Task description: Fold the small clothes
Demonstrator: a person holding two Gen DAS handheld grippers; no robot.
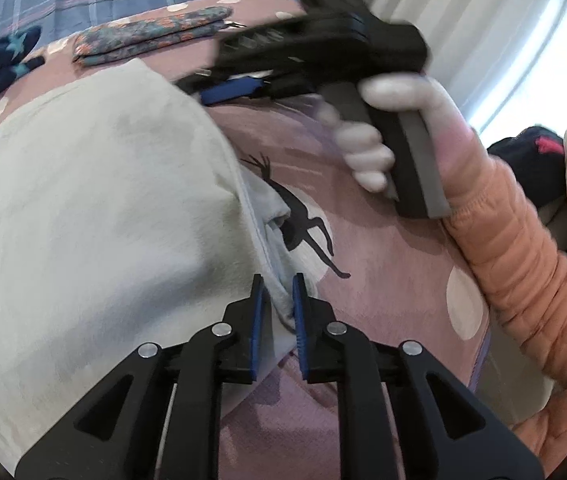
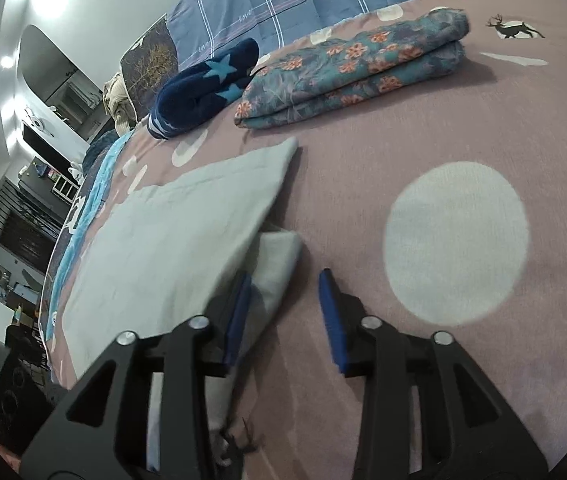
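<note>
Pale grey-green garment (image 1: 95,208) lying on the mauve spotted bed (image 1: 383,264). Left wrist view: left gripper (image 1: 279,304) fingers nearly closed, pinching the garment's folded edge; only here appear the hand (image 1: 387,136) and orange sleeve (image 1: 523,272). Right wrist view: right gripper (image 2: 285,312) fingers apart, one blurred against the garment's corner, gripping nothing; folded floral cloth (image 2: 355,68) and navy starred item (image 2: 203,88) lie beyond.

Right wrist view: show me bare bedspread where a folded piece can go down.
The bedspread is free to the right of the pale grey garment and nearer than the floral folded cloth, around the big white dot. It is crowded at the far left: the navy star item lies beside the floral cloth.
</note>
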